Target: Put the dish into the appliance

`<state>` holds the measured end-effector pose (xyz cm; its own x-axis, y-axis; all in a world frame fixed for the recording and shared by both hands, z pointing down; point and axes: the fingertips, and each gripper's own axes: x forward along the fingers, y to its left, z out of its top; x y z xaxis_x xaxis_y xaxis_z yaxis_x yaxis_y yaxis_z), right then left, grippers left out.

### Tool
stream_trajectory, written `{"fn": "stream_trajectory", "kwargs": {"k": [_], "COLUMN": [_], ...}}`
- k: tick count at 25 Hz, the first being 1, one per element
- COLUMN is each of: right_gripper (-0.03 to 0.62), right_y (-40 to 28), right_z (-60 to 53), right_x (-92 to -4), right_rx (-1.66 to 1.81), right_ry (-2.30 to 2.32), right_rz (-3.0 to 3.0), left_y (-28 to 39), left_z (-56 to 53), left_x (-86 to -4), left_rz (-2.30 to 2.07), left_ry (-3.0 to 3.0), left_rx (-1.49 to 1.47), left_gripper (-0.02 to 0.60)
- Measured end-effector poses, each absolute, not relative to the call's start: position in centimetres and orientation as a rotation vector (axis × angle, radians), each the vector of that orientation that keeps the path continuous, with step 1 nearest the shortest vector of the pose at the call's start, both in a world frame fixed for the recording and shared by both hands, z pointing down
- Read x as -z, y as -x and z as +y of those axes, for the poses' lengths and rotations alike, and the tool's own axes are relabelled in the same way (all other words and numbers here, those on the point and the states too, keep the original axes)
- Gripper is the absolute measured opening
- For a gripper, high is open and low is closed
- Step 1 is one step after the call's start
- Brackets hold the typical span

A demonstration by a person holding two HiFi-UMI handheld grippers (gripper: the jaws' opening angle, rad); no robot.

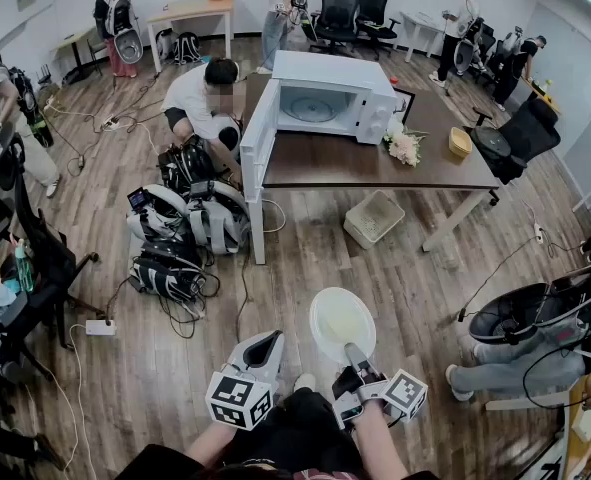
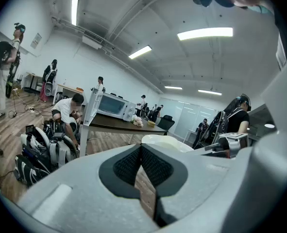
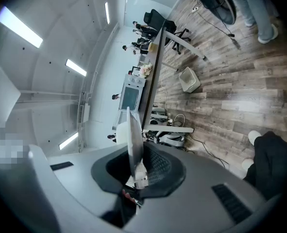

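Note:
A white microwave (image 1: 327, 103) stands on the dark table (image 1: 375, 163) ahead, its door (image 1: 258, 138) swung open to the left. My right gripper (image 1: 353, 352) is shut on the near rim of a round white dish (image 1: 342, 322), held low over the floor. In the right gripper view the dish (image 3: 133, 132) stands edge-on between the pads (image 3: 153, 166), with the microwave (image 3: 130, 98) far beyond it. My left gripper (image 1: 271, 339) hangs beside it on the left, shut and empty. The left gripper view shows its tips (image 2: 141, 151) meeting, with the dish (image 2: 165, 142) just to the right.
A person (image 1: 203, 103) crouches at the table's left end beside backpack rigs (image 1: 187, 233) and cables on the wood floor. A white basket (image 1: 373, 218) lies under the table. Flowers (image 1: 405, 146) and a yellow bowl (image 1: 460, 143) sit on it. More gear (image 1: 535, 313) lies at right.

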<state>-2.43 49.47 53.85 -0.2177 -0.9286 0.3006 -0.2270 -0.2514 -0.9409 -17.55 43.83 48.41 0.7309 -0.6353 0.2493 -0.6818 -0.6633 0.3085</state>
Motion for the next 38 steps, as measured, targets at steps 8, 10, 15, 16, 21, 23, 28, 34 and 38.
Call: {"fn": "stream_trajectory", "kwargs": {"k": [8,10,15,16,21,23,28,34,38], "right_gripper": [0.043,0.043,0.043,0.043,0.044,0.044,0.046,0.044,0.044], "right_y": [4.2,4.2,2.3,1.7,-1.0,-2.1,-4.7,-7.5,-9.6], "right_z": [48.4,47.8,46.1,45.5,41.7,39.7,35.0,31.2,29.7], "right_x": [-52.9,-52.4,-52.9,-53.1,-53.9,-53.7,-53.5,-53.7,-54.3], "right_rx": [1.485,1.479,1.486,1.49,1.533,1.537,1.537,1.582,1.592], "right_ry": [1.396,1.377,1.392,1.393,1.403,1.378,1.329,1.289,1.311], "right_rz": [1.449,1.455,1.458,1.464,1.525,1.553,1.601,1.651,1.671], "left_y": [18.1,17.9,16.2,15.8,13.9,12.9,10.2,6.2,3.3], "left_z": [44.2,43.9,42.1,41.5,37.7,36.0,32.1,28.4,27.0], "left_x": [-49.1,-49.2,-49.4,-49.5,-49.5,-49.2,-49.1,-49.3,-49.7], "left_rz": [-0.985,-0.983,-0.993,-1.007,-1.099,-1.133,-1.196,-1.243,-1.225], "left_ry": [-2.563,-2.552,-2.536,-2.528,-2.484,-2.478,-2.456,-2.431,-2.443], "left_rx": [-0.195,-0.196,-0.174,-0.167,-0.139,-0.131,-0.112,-0.088,-0.105], "left_gripper": [0.009,0.009,0.009,0.009,0.009,0.009,0.009,0.009,0.009]}}
